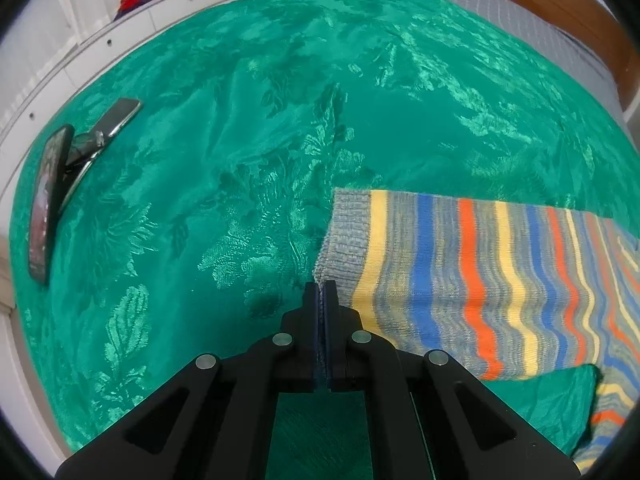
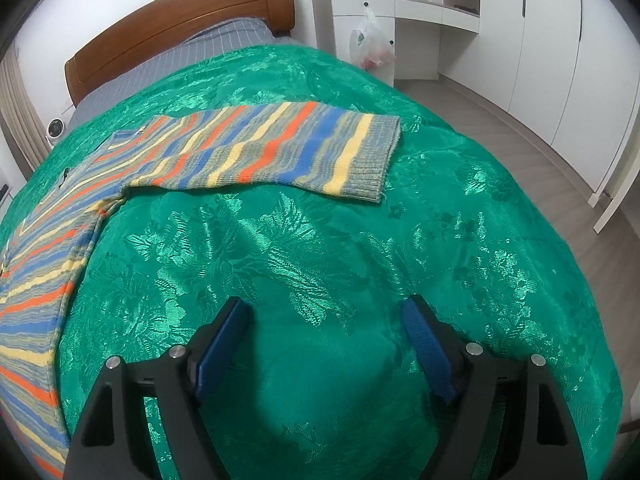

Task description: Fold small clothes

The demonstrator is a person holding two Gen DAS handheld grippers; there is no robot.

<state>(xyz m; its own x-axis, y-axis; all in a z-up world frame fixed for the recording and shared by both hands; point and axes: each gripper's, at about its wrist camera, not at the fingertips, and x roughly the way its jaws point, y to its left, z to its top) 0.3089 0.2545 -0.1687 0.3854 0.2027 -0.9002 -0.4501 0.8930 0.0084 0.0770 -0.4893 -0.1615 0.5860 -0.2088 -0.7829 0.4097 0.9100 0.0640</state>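
- Left wrist view: the left gripper (image 1: 321, 286) had its jaws pressed flat together, nothing between them as far as I could see, tips sitting right at the near corner of the sweater's (image 1: 472, 280) sleeve cuff (image 1: 346, 232). Couldn't tell if the tips actually touched the knit or were just beside it.
- That sleeve ran off to the right from the tips, lying flat on the green bedspread (image 1: 240, 140), grey ribbed cuff first and then yellow, blue and orange stripes.
- Further out on the left, two phones (image 1: 52, 196) lay on the bedspread near its edge, one propped partly over the other, well away from the sweater.
- White drawers (image 1: 132, 28) stood past the bed on that side, with some dark and red stuff on top.
- Right wrist view: the right gripper (image 2: 326, 320) had its jaws wide apart with only bare bedspread (image 2: 320, 240) between the blue pads (image 2: 218, 344), so it wasn't holding anything.
- Sweater (image 2: 224, 148) lay ahead and to the left of it, well apart from the pads; one sleeve stretched across toward the right, ending in a grey cuff (image 2: 378, 156), and the body ran down the left side.
- Beyond that were a wooden headboard (image 2: 180, 20), a grey sheet (image 2: 216, 46), a plastic bag (image 2: 372, 46) hanging on a white desk and white wardrobes (image 2: 540, 40).
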